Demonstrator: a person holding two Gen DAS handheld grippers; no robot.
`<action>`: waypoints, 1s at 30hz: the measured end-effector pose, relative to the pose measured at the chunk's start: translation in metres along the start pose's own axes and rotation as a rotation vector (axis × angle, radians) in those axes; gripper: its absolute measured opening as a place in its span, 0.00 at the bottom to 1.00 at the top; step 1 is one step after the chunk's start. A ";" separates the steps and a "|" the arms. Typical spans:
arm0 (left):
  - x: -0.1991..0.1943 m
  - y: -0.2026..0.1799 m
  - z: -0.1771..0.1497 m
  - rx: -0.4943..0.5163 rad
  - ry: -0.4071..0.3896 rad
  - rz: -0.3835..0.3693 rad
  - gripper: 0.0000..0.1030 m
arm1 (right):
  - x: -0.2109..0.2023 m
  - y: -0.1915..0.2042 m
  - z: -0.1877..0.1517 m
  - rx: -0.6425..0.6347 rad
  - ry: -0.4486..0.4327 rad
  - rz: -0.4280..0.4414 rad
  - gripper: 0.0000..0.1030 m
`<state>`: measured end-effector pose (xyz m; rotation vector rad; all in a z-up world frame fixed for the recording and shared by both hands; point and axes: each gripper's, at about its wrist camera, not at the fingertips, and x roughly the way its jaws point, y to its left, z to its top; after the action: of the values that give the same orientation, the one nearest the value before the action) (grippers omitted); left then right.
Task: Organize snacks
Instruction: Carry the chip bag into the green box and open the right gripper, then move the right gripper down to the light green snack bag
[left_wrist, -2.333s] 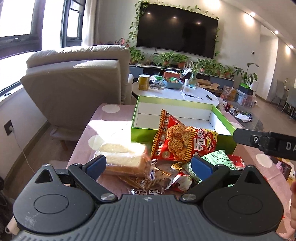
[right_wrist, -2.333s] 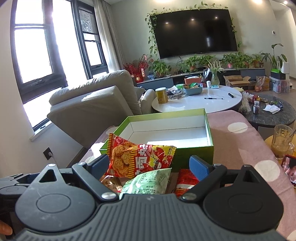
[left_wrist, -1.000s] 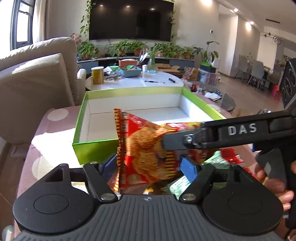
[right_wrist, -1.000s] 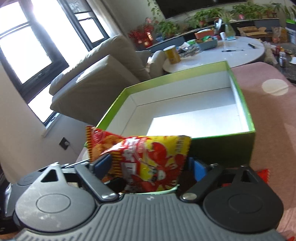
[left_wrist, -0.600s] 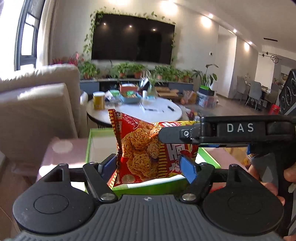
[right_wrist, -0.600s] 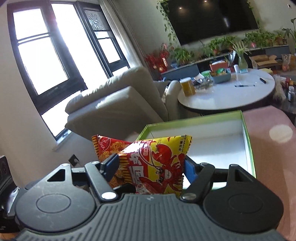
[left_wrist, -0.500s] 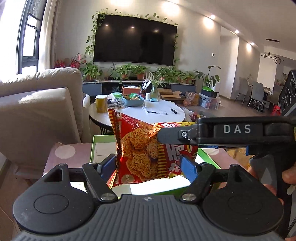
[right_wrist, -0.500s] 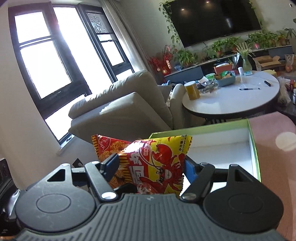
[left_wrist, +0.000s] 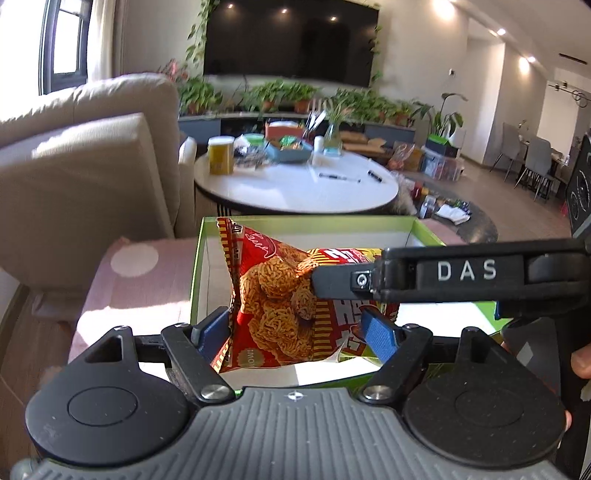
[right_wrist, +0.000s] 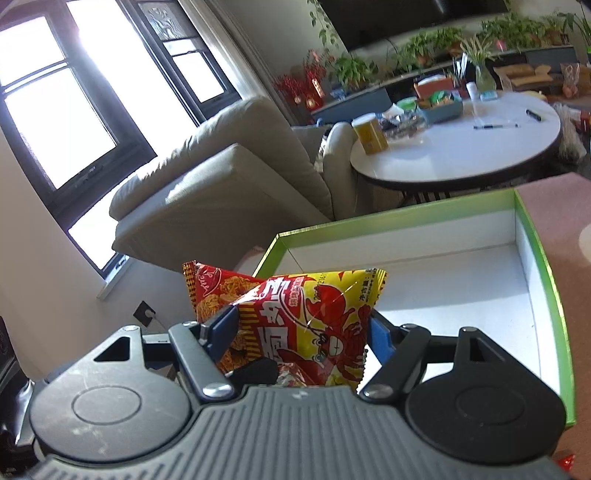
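Observation:
A red and yellow snack bag (left_wrist: 280, 306) is held up over the near edge of the open green box (left_wrist: 197, 273), whose white inside holds nothing. My left gripper (left_wrist: 295, 330) is shut on the bag's red end. My right gripper (right_wrist: 301, 330) is shut on the same bag (right_wrist: 314, 325) at its yellow end. The right gripper's black finger (left_wrist: 347, 282), marked DAS, crosses the left wrist view from the right. The box (right_wrist: 543, 251) lies just ahead and right in the right wrist view.
The box stands on a pink cloth with pale dots (left_wrist: 133, 269). A beige armchair (left_wrist: 85, 162) is at the left. A round white table (left_wrist: 295, 188) with a yellow tin, a blue tray and pens stands behind the box.
Both grippers closed on the snack bag and lifted it off the pile of snacks. Now it hangs lower, over the box's near edge.

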<state>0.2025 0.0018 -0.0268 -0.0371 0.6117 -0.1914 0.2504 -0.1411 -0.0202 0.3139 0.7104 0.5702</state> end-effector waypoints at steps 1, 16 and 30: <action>0.001 0.000 -0.001 -0.003 0.010 0.005 0.73 | 0.003 0.001 -0.001 0.002 0.013 -0.004 0.75; -0.028 0.001 -0.012 0.011 -0.030 0.083 0.85 | -0.016 0.008 -0.003 -0.023 -0.001 -0.066 0.77; -0.082 -0.011 -0.043 -0.013 -0.045 0.066 0.90 | -0.071 0.023 -0.032 -0.147 -0.003 -0.062 0.77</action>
<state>0.1104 0.0072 -0.0141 -0.0338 0.5688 -0.1220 0.1752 -0.1618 0.0043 0.1553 0.6689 0.5595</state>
